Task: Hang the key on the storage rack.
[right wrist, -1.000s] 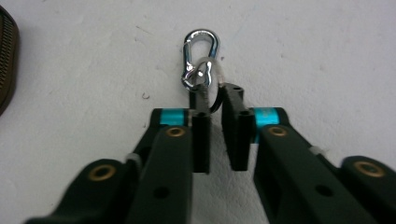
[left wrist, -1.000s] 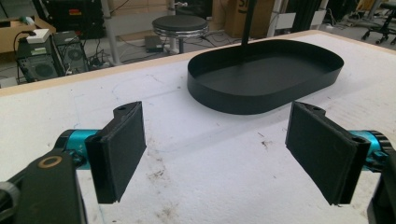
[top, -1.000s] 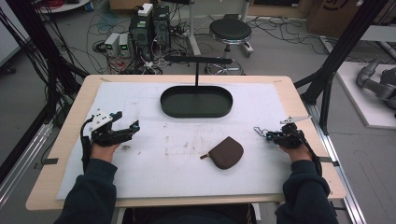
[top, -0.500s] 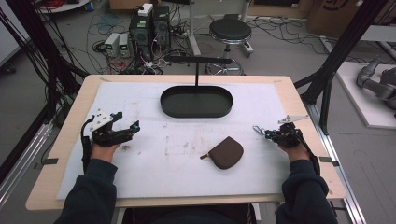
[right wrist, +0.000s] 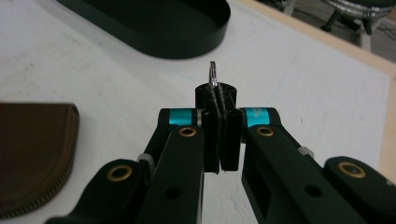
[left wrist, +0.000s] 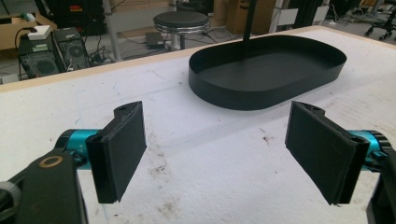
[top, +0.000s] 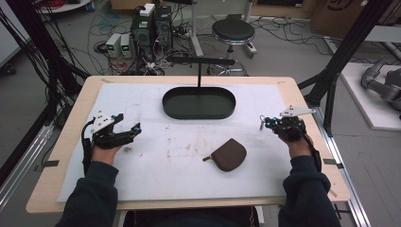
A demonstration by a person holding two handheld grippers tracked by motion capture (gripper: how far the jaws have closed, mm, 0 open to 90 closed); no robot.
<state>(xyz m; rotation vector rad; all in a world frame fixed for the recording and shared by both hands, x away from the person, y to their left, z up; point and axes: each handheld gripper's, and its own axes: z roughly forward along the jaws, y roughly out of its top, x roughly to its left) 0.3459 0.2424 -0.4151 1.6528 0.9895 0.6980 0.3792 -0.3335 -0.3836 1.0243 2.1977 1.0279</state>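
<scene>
On the table (top: 71,189) lies a mat (top: 142,179) that covers most of the top. Taking the middle of the mat as the clock centre, the tray (top: 198,103) stands at twelve o'clock, with a post (top: 199,78) standing up in it. The pouch (top: 229,154) lies at about five o'clock, near the centre. The left gripper (top: 135,130) is at nine o'clock and the right gripper (top: 263,123) at three o'clock, well apart, with the pouch between them. Behind the table, at one o'clock, a stool (top: 232,32) stands on the floor.

The pouch (right wrist: 35,158) is cut off by the left edge; the pinched metal piece (right wrist: 213,73) is mostly hidden between the pads.
</scene>
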